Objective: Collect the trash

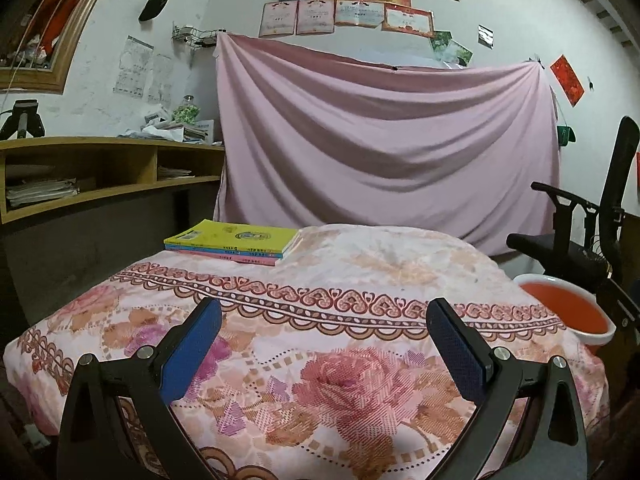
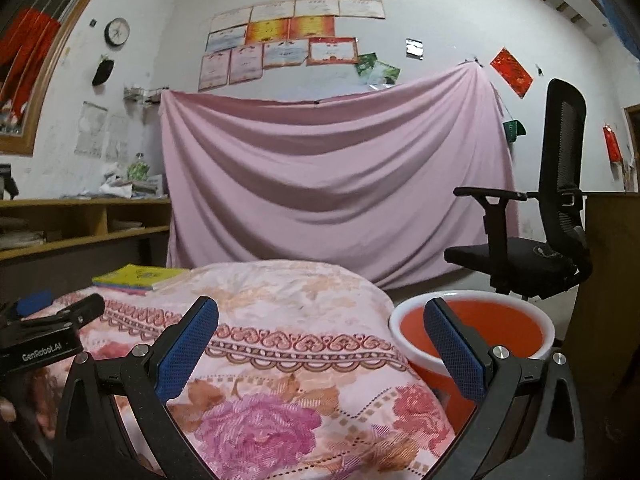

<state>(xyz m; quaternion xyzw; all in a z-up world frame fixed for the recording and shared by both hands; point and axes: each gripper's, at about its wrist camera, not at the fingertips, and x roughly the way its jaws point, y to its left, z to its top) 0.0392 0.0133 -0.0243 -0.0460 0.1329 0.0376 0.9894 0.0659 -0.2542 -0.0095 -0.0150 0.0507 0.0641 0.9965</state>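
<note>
1. Count: 2 claws, 1 orange bucket (image 2: 480,332) w/ white rim, 1 stack of books (image 1: 232,242) (3 spines show, yellow cover on top), 1 black office chair (image 2: 536,248), 1 pink sheet (image 1: 384,140) hung on the wall.
2. No trash item can be made out on the floral cloth (image 1: 320,320) that covers the tabletop.
3. Edges/room: cloth top is bare in front of both claws; books sit at its far left corner. Bucket stands on the floor just beside the tabletop's right edge, rim below the cloth top. Chair is behind the bucket, apart from it. Wooden shelf (image 1: 100,172) w/ papers lies off to the left.
4. Left claw (image 1: 324,344): jaws spread wide, nothing between the blue pads, hovering over the cloth.
5. Right claw (image 2: 322,344): jaws spread wide too, empty; right finger (image 2: 456,348) overlaps the bucket mouth in view, left one over the cloth. Left claw's body shows at the right wrist view's left edge.
</note>
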